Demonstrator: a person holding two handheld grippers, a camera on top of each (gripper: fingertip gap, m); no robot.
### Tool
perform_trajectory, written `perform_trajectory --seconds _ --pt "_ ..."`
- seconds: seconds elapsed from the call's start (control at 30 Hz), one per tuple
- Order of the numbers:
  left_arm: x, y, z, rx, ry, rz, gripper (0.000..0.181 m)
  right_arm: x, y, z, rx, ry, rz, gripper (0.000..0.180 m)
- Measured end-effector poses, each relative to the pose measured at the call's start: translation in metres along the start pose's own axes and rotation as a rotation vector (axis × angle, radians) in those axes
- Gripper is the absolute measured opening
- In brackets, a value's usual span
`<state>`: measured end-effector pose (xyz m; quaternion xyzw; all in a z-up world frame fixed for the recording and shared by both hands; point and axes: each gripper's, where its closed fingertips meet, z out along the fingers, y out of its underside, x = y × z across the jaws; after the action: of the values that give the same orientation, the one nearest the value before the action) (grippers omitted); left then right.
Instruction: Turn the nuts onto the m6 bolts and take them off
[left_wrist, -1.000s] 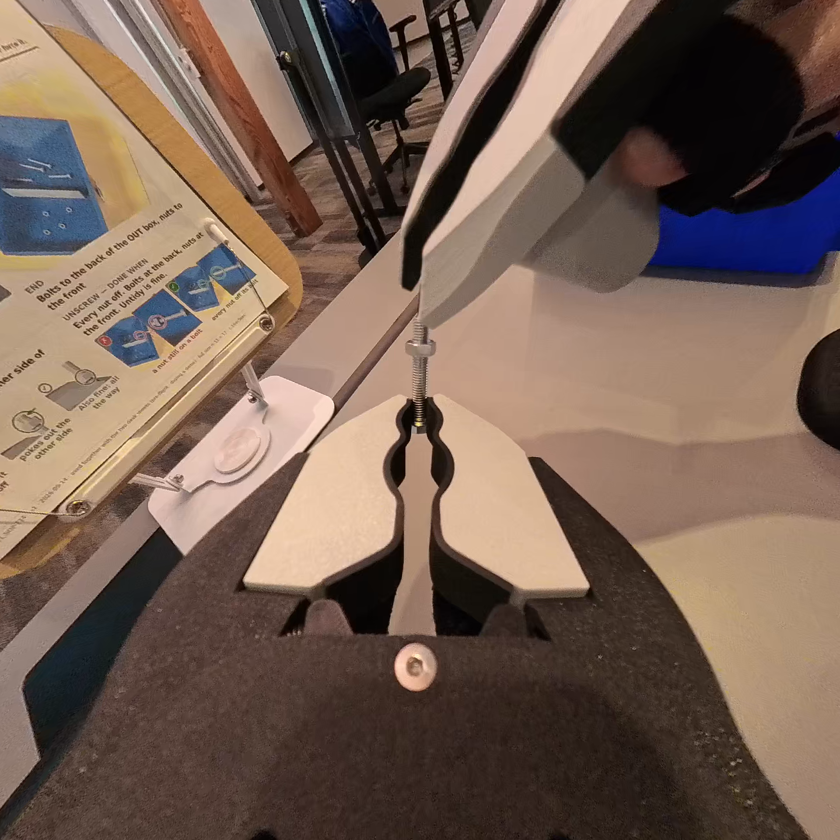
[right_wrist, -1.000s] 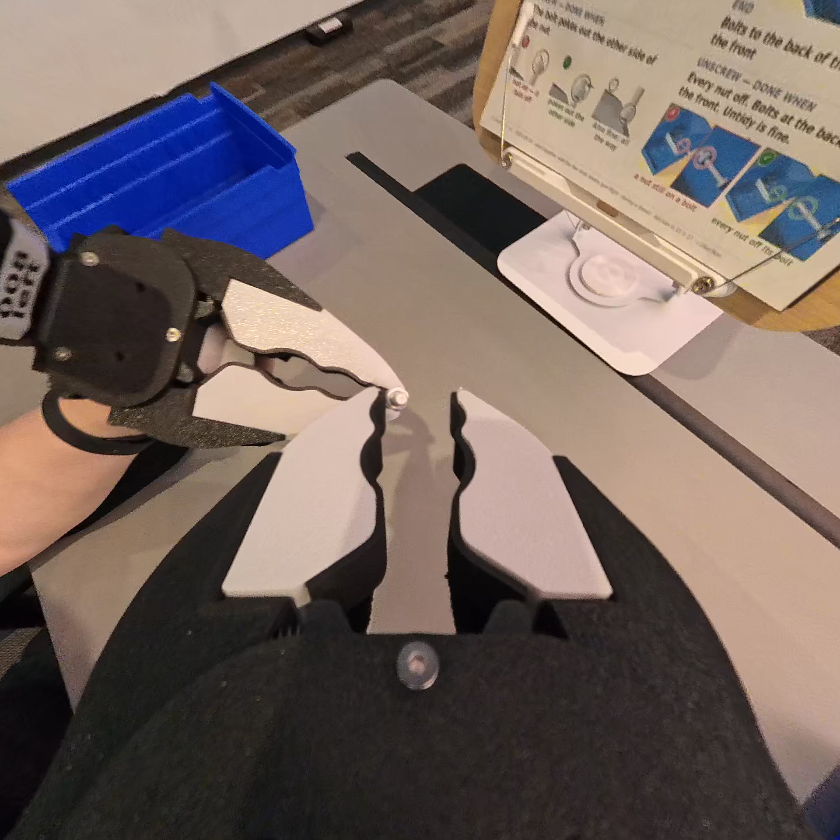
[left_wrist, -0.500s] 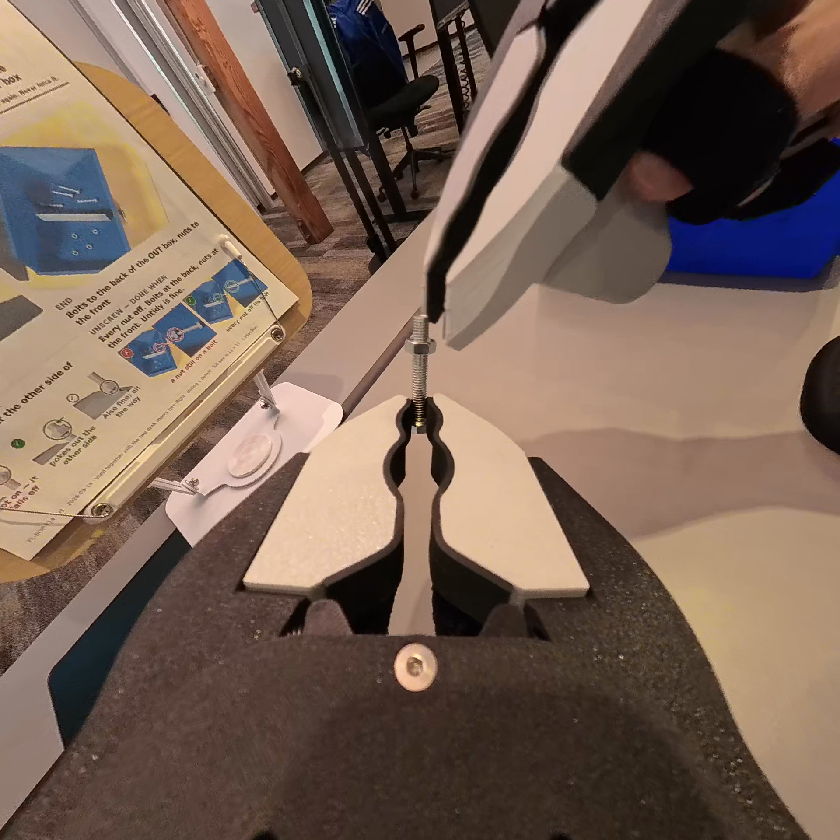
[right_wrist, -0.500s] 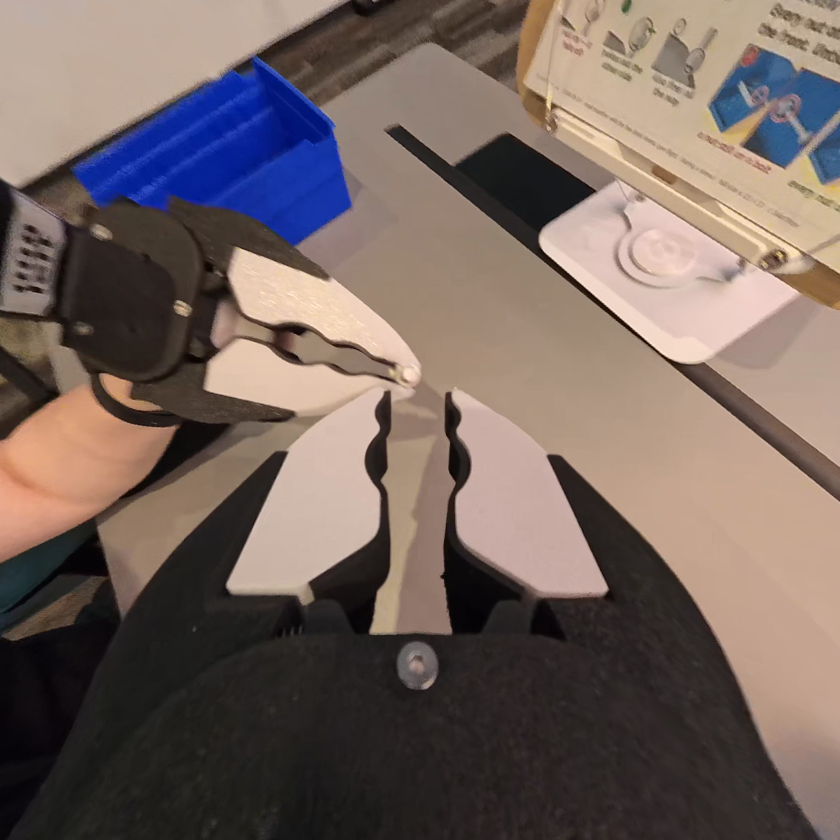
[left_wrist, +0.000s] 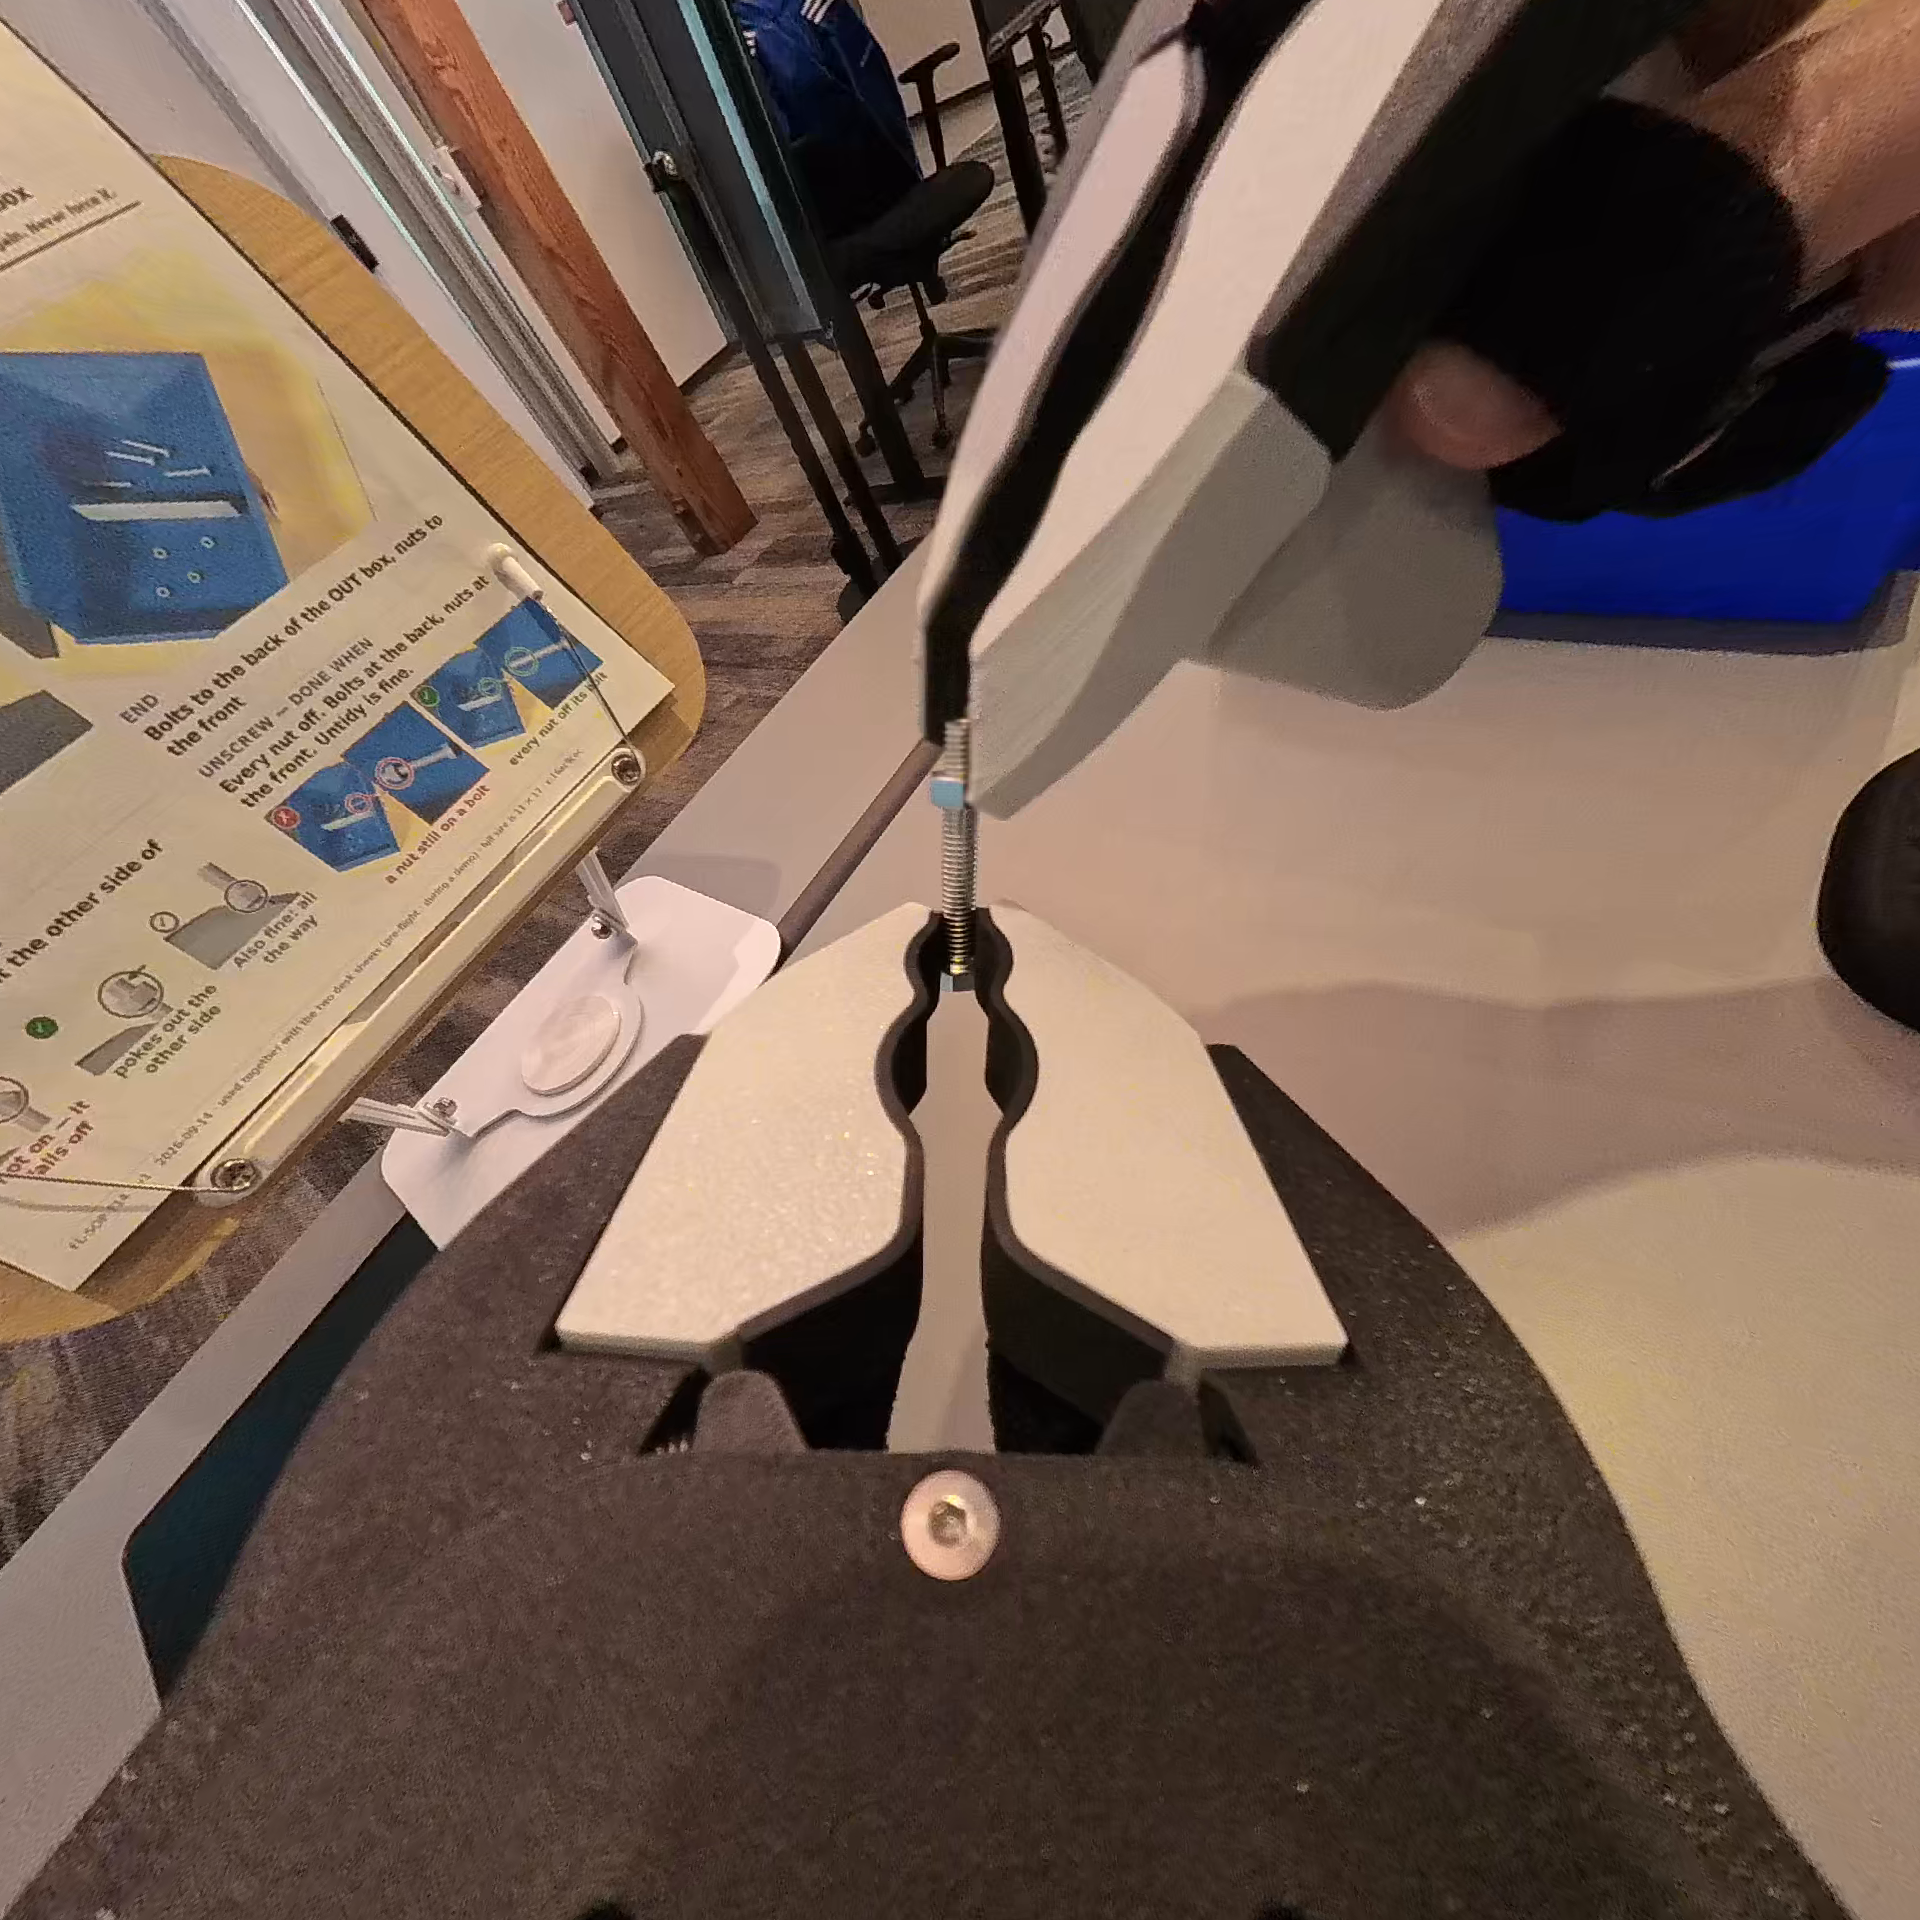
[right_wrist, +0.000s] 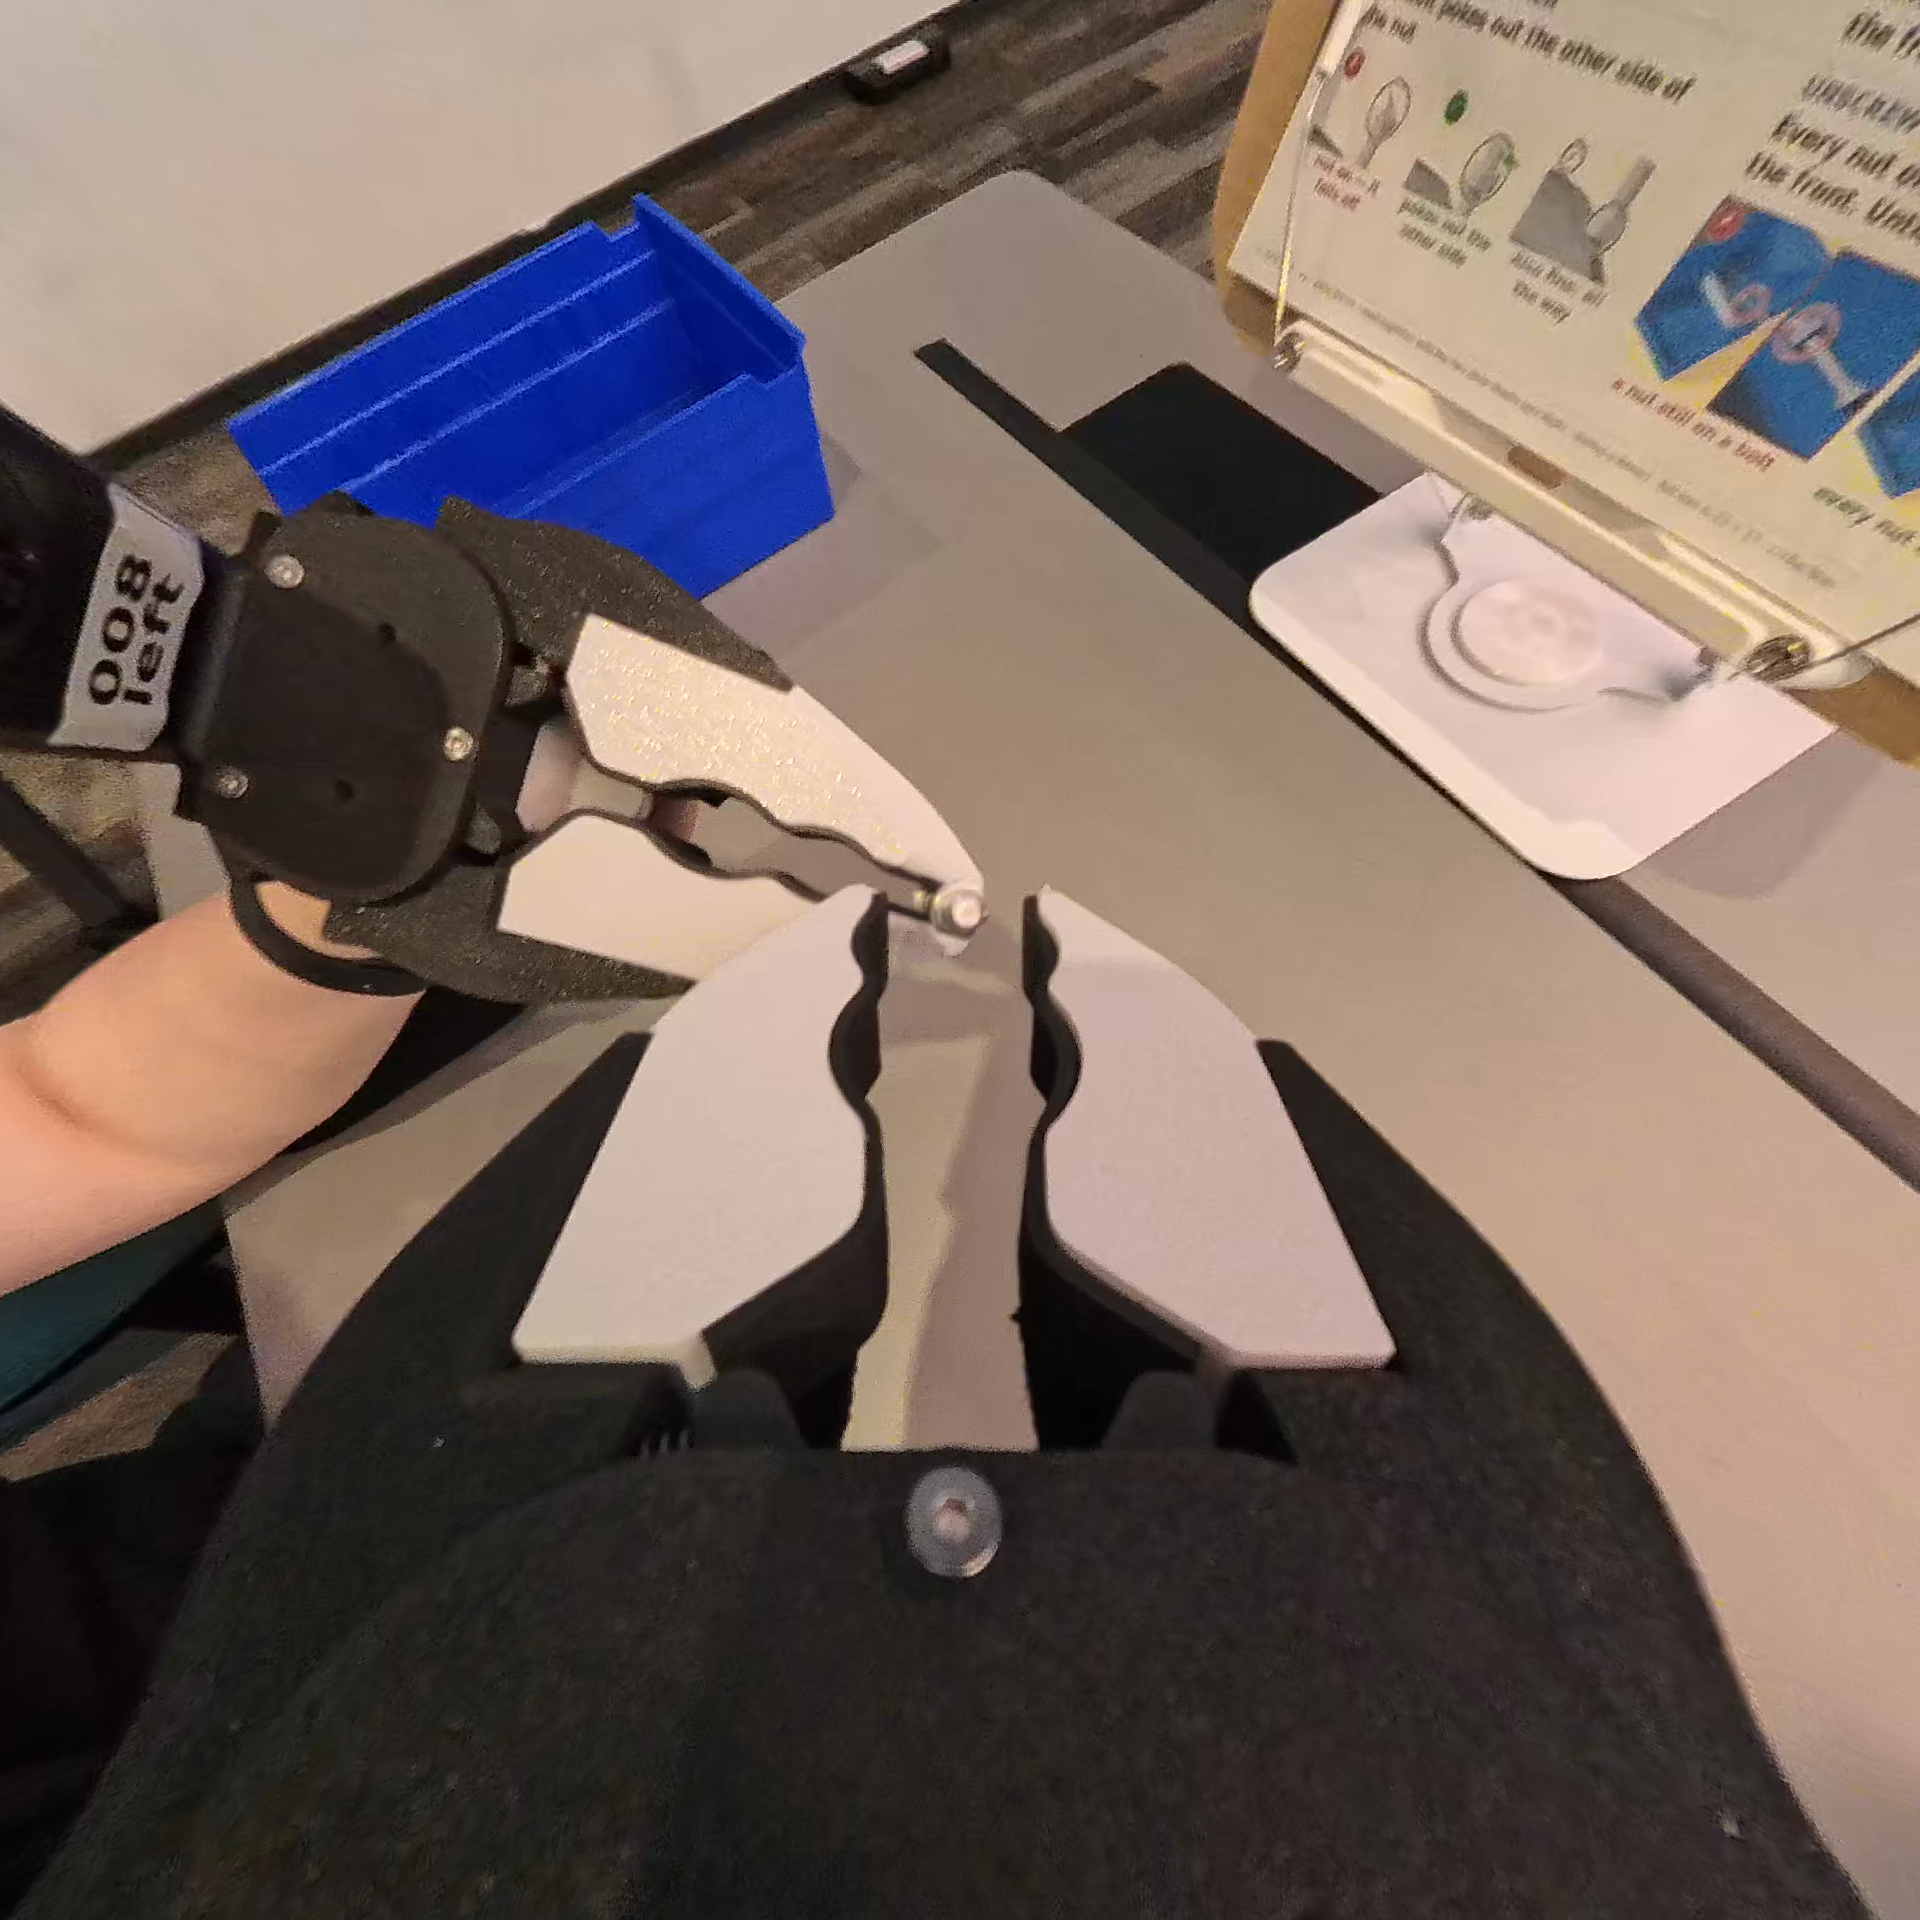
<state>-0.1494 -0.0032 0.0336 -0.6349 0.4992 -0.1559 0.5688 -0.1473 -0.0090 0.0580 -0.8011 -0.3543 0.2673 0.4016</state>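
My left gripper (left_wrist: 956, 925) is shut on the head end of a threaded M6 bolt (left_wrist: 956, 873), which sticks out forward past its tips. A silver nut (left_wrist: 948, 795) sits on the bolt near its far end. In the right wrist view the left gripper (right_wrist: 925, 894) comes in from the left, with the bolt end and nut (right_wrist: 958, 912) between my right gripper's fingertips. My right gripper (right_wrist: 954, 909) is open, with a gap on either side of the nut. It shows from above in the left wrist view (left_wrist: 961, 748), with its tips at the nut.
A blue bin (right_wrist: 540, 416) stands on the grey table (right_wrist: 1143, 727) at the back left. An instruction board (right_wrist: 1610, 208) on a white stand base (right_wrist: 1507, 675) is at the right. Office chairs and a wooden post lie beyond the table. Less than 4 cm separates the two grippers' tips.
My right gripper has shifted left, so the bolt end with the nut now lies between its fingertips rather than beside its left finger. The left gripper keeps hold of the bolt.
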Motion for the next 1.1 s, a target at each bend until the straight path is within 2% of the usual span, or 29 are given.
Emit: perform_trajectory --seconds 0.1,0.23,0.33,0.57,0.7,0.8,0.9,1.03,1.1 --pt "0.001 -0.001 0.0 -0.003 -0.001 0.008 0.005 0.01 0.005 0.003 -0.035 0.077 -0.017 0.029" --pt "-0.003 -0.001 -0.004 0.006 -0.001 -0.012 0.005 0.022 0.02 -0.001 -0.112 0.123 0.007 0.026" --pt "-0.005 0.001 -0.004 -0.006 -0.007 -0.006 0.005 0.009 0.014 -0.001 -0.075 0.048 0.022 0.026" --pt "0.003 0.006 0.002 -0.054 -0.013 0.063 0.005 0.014 0.017 0.007 -0.102 0.095 0.031 0.033" --pt "0.001 0.005 0.0 -0.042 -0.006 0.04 0.005 0.022 0.028 0.002 -0.155 0.11 0.049 0.028" --pt "0.0 0.006 0.001 -0.042 -0.002 0.033 0.005 0.004 0.015 0.001 -0.08 0.005 0.054 0.028" --pt "0.005 0.007 0.003 -0.05 0.006 0.052 0.005 0.007 0.006 0.001 -0.034 0.05 0.043 0.028" --pt "0.005 0.008 0.003 -0.072 -0.008 0.083 0.005 0.012 0.021 0.003 -0.112 0.036 0.077 0.028" --pt "0.004 0.007 0.002 -0.059 0.001 0.064 0.005 0.019 0.027 0.0 -0.14 0.066 0.086 0.02"
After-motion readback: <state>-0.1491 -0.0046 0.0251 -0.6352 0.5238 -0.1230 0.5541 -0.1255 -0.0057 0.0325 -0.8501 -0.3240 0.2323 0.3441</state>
